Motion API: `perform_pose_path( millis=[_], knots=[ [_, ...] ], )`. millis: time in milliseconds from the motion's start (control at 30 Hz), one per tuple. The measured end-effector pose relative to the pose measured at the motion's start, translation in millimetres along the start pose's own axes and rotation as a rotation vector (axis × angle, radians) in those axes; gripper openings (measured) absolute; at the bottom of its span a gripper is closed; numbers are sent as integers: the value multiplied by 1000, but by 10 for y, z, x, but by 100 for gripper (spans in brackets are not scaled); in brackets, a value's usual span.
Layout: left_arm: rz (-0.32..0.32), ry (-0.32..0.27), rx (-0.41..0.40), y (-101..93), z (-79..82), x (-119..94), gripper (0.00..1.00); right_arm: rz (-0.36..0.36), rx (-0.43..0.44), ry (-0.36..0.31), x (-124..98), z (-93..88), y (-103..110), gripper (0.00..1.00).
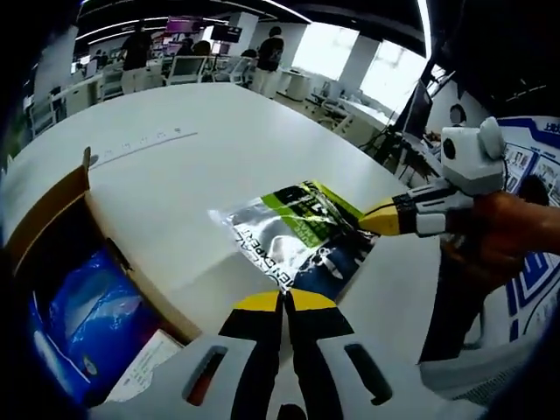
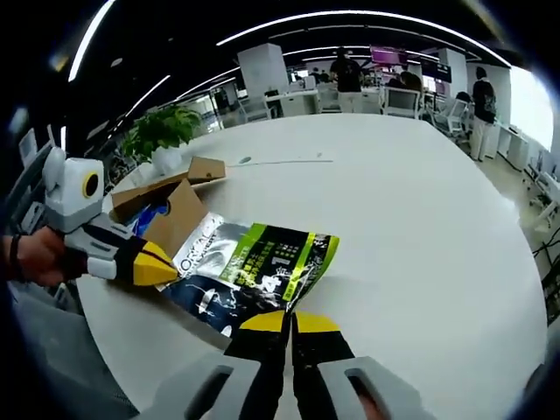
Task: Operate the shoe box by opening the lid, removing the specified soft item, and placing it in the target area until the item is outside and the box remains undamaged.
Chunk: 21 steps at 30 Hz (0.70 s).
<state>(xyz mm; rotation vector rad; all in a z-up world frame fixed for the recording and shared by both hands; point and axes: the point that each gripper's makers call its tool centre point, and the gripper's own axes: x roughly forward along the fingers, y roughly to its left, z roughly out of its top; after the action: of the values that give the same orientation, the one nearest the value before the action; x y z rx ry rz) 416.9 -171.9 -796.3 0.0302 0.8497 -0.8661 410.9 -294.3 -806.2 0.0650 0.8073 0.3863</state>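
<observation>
Glossy green-and-silver soft pouch (image 2: 254,271) flat on white worktop (image 2: 411,201), beside open brown cardboard box (image 1: 52,236). Both grippers' jaws pressed together, holding nothing.

Pouch (image 2: 254,267): white lettering along silver edge, partly readable, "L'OREAL"-like; rest illegible.

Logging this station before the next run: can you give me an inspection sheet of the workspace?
Surface: white table, mostly bare.
Job's things: open cardboard shoe box with blue item inside; foil pouch flat on the table, outside the box.
Clutter: paper strip; potted plant.
Grippers: left gripper jaws together, empty; right gripper jaws together at the pouch's edge.
Cables: nothing seen.
Surroundings: office, desks, people standing.
</observation>
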Motion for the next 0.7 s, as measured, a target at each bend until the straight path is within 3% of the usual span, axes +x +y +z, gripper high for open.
perform_pose_path(
  millis=[167, 300, 700],
  knots=[
    [21, 13, 28, -15, -42, -8, 0, 11, 5, 10, 60, -73, 16, 0],
    [35, 53, 73, -50, -186, 60, 0, 16, 5, 19, 89, -125, -11, 0],
    [113, 86, 54, 51, -341, 207, 0, 28, 22, 43, 197, -228, -43, 0]
  ],
)
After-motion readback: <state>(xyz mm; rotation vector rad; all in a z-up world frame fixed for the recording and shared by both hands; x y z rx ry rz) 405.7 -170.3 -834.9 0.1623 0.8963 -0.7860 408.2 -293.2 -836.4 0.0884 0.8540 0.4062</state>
